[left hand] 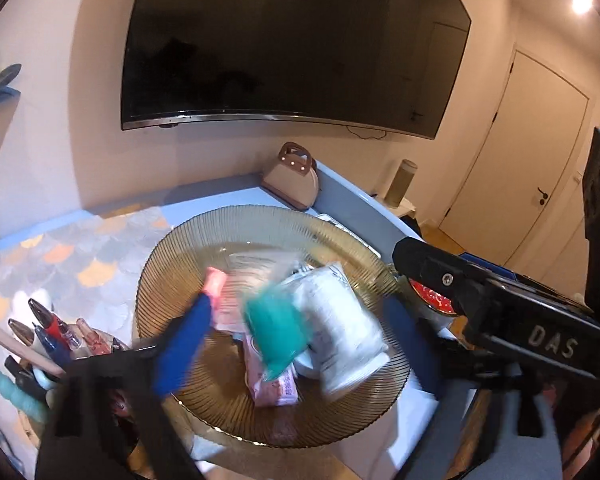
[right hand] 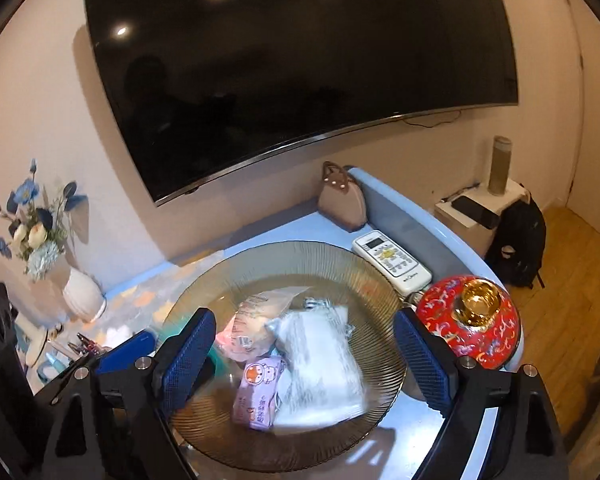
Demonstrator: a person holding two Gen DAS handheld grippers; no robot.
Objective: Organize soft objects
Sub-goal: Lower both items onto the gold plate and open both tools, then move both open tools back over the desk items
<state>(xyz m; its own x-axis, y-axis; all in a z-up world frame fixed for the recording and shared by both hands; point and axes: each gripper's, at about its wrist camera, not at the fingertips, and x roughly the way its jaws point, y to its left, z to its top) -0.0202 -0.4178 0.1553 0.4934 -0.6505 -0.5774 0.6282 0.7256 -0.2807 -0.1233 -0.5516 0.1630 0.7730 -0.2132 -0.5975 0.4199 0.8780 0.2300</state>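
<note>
Both tongs (left hand: 296, 320) (right hand: 304, 356) spread wide, gripping nothing, over the packets (right hand: 320, 352) apparently lying in the plate (right hand: 204, 292) just ahead.

Ribbed amber glass plate (right hand: 340, 264). Purple packet (right hand: 258, 392), white pack (right hand: 320, 356), teal item (left hand: 276, 332). Red-gold patterned jar lid (right hand: 470, 320).

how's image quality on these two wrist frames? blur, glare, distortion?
Left wrist view: heavy motion blur on the teal packet and white pack in the glass plate; a ceiling light flares at upper right. Right wrist view: sharper, purple tissue pack print legible, white pack smeared; ceiling lights reflect in the TV. Both: strong fisheye bending, dark corners.
</note>
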